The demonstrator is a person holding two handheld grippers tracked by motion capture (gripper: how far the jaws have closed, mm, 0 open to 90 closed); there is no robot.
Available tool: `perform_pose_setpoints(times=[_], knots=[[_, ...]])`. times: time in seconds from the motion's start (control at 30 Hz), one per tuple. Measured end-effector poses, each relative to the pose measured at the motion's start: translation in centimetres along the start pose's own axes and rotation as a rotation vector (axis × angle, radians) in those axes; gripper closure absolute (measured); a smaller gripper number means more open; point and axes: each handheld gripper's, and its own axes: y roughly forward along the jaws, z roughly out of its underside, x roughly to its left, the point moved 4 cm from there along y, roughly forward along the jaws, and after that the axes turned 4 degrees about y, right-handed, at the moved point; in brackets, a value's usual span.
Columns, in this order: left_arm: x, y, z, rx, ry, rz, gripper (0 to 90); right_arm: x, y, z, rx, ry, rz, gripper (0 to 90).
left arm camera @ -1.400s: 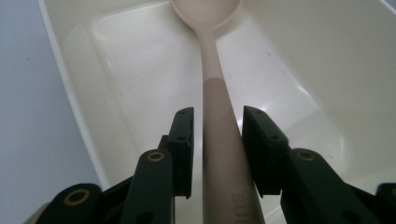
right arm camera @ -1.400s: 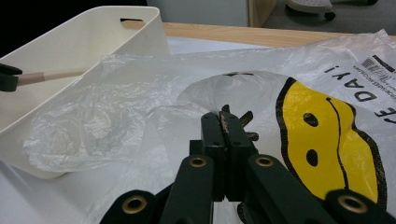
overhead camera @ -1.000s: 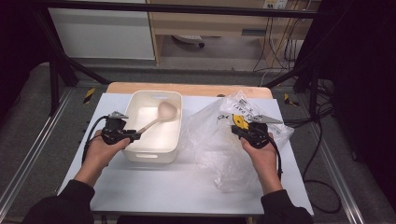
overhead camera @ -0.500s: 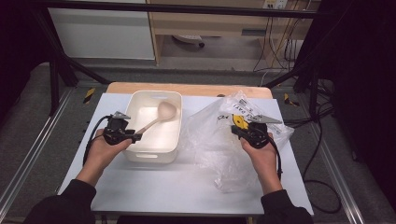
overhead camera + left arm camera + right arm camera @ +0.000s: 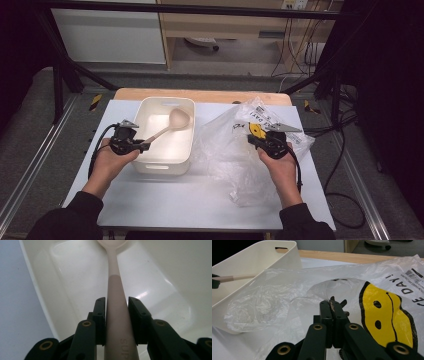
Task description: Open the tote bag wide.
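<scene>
While the left gripper [image 5: 145, 146], left of centre, has just been closing its jaws on one beige plastic spoon [image 5: 167, 126], its bowl lies inside one white rectangular plastic tub [image 5: 161, 165]. Right of centre, the right gripper [image 5: 253, 140] pinches one clear plastic bag [image 5: 225, 150] with a yellow smiley.

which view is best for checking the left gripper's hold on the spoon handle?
The left gripper view: the spoon handle runs between the left gripper jaws, pads at both sides. The high view shows the whole spoon over the tub, grip tiny. The right gripper view catches a handle stub.
</scene>
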Motion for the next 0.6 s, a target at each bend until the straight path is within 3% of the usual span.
perform_pose_setpoints(times=[0.27,0.6], knots=[[-0.2,-0.8,-0.3,-0.036,-0.04,0.026,69.1,-0.1,0.0,0.0,0.002,0.005,0.0,90.0],[-1.3,-1.1,0.3,0.014,-0.028,0.011,68.9,0.1,0.1,0.0,0.005,0.0,-0.003,90.0]])
